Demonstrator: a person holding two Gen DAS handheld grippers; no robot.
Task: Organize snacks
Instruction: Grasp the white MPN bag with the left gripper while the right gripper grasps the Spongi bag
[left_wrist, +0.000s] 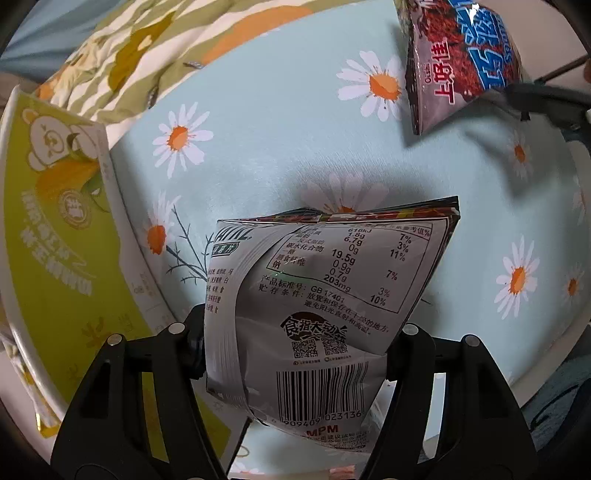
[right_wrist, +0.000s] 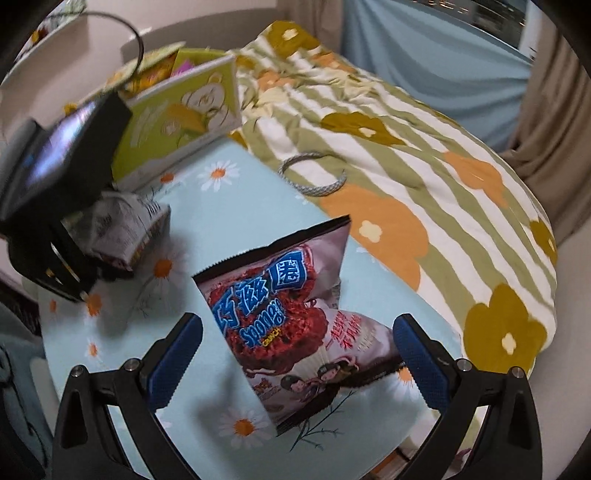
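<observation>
1. A green carton (left_wrist: 55, 229) printed with a white bear stands at the far left of the left wrist view, its open top rimmed in white, on a pale blue daisy-print cloth (left_wrist: 277, 147). In the right wrist view the same carton sits behind and left of centre, with bright wrappers showing inside it.
2. The left gripper (left_wrist: 295, 354) points down over the cloth and pinches a silver chip packet (left_wrist: 317, 295) across its lower half. Both pads press into the foil, which creases between them. The packet's back faces the camera, showing a nutrition table, two QR codes and a barcode.
3. In the right wrist view, that gripper and its packet appear as a dark, blurred shape at the left, just in front of the carton.
4. The red-and-pink Spongi Crunch bag (right_wrist: 295, 325) stands tilted between the blue pads of the right gripper (right_wrist: 297, 362). Its pads are spread wide, with a clear gap to the bag on the left side; on the right, the pad lies close to the bag's edge, and I cannot tell whether it touches.
5. To the right and behind, a striped quilt with orange and olive flowers (right_wrist: 424, 177) lies bunched along the cloth's edge, with a grey braided cord loop (right_wrist: 314, 177) resting on it.
6. Beige curtains (right_wrist: 546, 140) hang at the far right.
</observation>
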